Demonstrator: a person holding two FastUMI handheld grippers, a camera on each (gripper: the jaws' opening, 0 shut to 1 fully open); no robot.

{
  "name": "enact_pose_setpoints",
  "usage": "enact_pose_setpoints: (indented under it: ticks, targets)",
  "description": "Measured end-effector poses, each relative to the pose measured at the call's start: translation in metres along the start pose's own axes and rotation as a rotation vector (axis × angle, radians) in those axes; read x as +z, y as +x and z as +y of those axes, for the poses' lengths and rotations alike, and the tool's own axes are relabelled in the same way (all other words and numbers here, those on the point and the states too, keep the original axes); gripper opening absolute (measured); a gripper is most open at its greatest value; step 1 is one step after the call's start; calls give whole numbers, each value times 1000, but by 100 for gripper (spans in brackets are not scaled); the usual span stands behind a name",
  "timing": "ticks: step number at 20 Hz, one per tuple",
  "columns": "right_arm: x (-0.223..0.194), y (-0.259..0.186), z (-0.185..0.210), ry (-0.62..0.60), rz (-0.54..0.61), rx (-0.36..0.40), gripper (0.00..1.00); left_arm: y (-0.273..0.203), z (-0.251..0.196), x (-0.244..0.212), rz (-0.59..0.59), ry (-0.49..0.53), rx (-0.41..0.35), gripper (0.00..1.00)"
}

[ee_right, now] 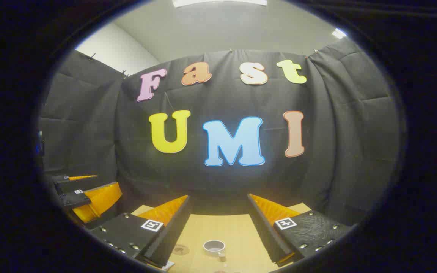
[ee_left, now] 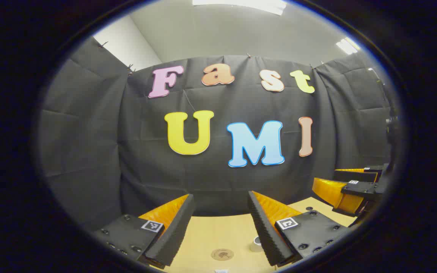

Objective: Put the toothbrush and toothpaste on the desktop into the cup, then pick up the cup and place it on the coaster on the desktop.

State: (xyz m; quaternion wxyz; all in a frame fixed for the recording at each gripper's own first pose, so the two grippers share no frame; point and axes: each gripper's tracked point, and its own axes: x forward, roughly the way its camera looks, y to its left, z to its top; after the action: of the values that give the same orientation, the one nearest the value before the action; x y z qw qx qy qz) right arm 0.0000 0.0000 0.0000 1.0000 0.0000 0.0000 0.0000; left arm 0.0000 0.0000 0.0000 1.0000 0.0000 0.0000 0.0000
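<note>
**A:** How do the two tools stand?

**B:** In the left gripper view, the left tool (ee_left: 220,214) is held wide open above the pale wooden surface (ee_left: 211,235), its jaws parted with nothing between them and touching nothing. In the right gripper view, the right tool (ee_right: 218,214) is spread just as wide, also empty and clear of the surface (ee_right: 226,227).

**A:** And where are the task's things?

**B:** The cup (ee_right: 214,247), a small round mug with a pale rim and a side handle, sits on the surface below and between the right tool's fingers. In the left gripper view only a sliver of its rim (ee_left: 257,242) shows, tucked against the inner edge of one finger. The coaster (ee_left: 222,254), a flat round disc of light brown with a dark mark at its centre, lies on the surface near the cup, apart from it; in the right gripper view it (ee_right: 181,249) lies just beside one finger. I cannot make out the toothbrush or toothpaste for certain.

**A:** Materials?

**B:** Each finger is a wedge: ribbed black foam pads (ee_left: 266,231) on the inside, glossy orange plastic behind, matte black plates with screws and square printed markers.
</note>
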Motion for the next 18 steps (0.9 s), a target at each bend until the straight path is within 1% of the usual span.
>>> enact_pose_setpoints:
  ticks: [1,2,5,6,8,9,13,18]
  targets:
    - [0,0,1,10,6,8,91,1,0,-2,5,-7,2,90]
    - [0,-1,1,14,10,11,91,0,1,-5,12,-14,2,92]
    - [-2,-1,2,6,22,5,92,0,-3,-7,21,-36,-2,92]
    - [-2,0,3,1,26,4,91,-1,-6,-7,22,-42,-3,90]
    - [-3,0,3,-3,45,-1,91,0,-10,-9,28,-47,-9,90]
    - [-4,-1,3,-1,56,-2,91,1,-11,-9,31,-50,-11,92]
    - [-4,-3,4,23,61,13,92,4,-20,-15,47,-67,-22,93]
    - [-9,-1,5,5,93,5,91,9,-26,-22,72,-59,-31,92]
